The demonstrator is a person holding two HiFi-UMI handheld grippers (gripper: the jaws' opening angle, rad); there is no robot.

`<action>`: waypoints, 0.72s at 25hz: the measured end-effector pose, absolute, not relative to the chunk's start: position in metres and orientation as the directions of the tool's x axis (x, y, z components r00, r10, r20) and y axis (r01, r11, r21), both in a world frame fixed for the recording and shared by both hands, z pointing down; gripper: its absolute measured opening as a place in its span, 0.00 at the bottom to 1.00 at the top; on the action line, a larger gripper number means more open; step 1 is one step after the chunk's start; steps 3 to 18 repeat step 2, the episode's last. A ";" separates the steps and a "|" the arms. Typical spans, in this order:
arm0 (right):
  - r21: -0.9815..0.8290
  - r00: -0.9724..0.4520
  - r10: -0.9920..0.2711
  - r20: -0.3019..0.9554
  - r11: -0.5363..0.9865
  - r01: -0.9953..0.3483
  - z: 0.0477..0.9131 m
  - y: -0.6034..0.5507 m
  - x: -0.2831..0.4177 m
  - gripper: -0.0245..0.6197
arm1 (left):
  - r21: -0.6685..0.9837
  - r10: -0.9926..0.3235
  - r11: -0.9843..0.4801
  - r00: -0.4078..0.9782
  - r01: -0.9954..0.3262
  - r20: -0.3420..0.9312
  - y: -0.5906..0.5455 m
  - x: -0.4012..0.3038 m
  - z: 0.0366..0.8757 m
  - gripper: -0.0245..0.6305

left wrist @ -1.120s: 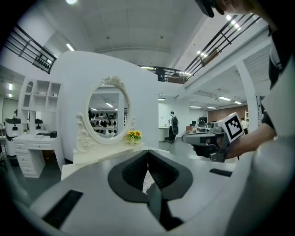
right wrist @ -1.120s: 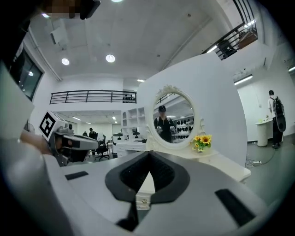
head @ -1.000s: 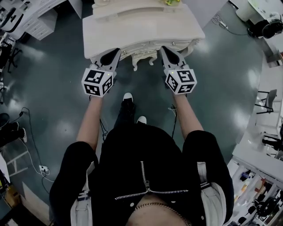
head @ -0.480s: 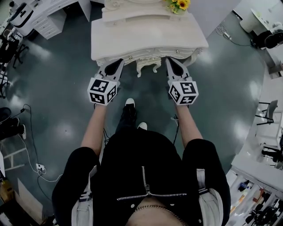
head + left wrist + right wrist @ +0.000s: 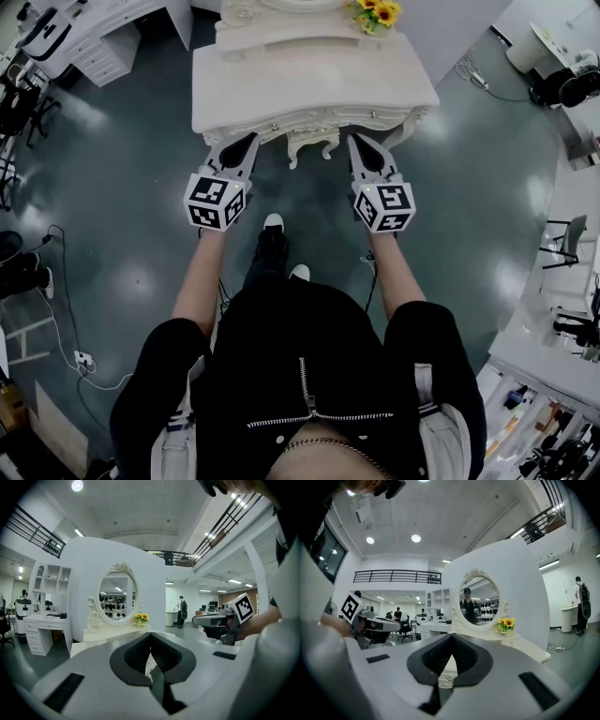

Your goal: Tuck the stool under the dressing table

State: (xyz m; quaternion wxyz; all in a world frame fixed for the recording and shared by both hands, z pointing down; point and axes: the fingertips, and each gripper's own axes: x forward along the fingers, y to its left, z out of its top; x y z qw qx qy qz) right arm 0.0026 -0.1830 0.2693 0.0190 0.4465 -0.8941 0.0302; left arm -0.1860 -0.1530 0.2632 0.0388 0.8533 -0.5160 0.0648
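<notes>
The white dressing table point(image 5: 309, 84) stands ahead of me, with an oval mirror point(image 5: 116, 599) and sunflowers point(image 5: 375, 11) at its back. No stool shows in any view; the space under the table is hidden from above. My left gripper point(image 5: 247, 141) is shut and empty, its tips just before the carved front edge at the left. My right gripper point(image 5: 360, 142) is also shut and empty, level with it at the right. In the left gripper view the shut tips point(image 5: 150, 637) point at the table top point(image 5: 93, 644). The right gripper view shows the same point(image 5: 451, 637), facing the mirror point(image 5: 480, 604).
A white desk with drawers point(image 5: 94, 42) stands at the far left. Cables and a power strip point(image 5: 87, 357) lie on the floor at the left. A chair point(image 5: 564, 214) and cluttered benches point(image 5: 548, 412) line the right. My feet point(image 5: 274, 225) are just behind the grippers.
Both grippers have drawn back a little from the table's front edge, still shut. The head view now takes in more of the table top and the flowers.
</notes>
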 end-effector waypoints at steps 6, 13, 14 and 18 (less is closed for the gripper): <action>-0.039 -0.601 -0.797 0.063 0.600 -0.799 0.270 -0.183 0.003 0.04 | 0.002 -0.874 -0.466 0.461 -0.885 0.153 -0.153 -0.186 0.264 0.07; -0.039 -0.601 -0.797 0.063 0.600 -0.799 0.270 -0.183 0.003 0.04 | 0.002 -0.874 -0.466 0.461 -0.885 0.153 -0.153 -0.186 0.264 0.07; -0.039 -0.601 -0.797 0.063 0.600 -0.799 0.270 -0.183 0.003 0.04 | 0.002 -0.874 -0.466 0.461 -0.885 0.153 -0.153 -0.186 0.264 0.07; -0.039 -0.601 -0.797 0.063 0.600 -0.799 0.270 -0.183 0.003 0.04 | 0.002 -0.874 -0.466 0.461 -0.885 0.153 -0.153 -0.186 0.264 0.07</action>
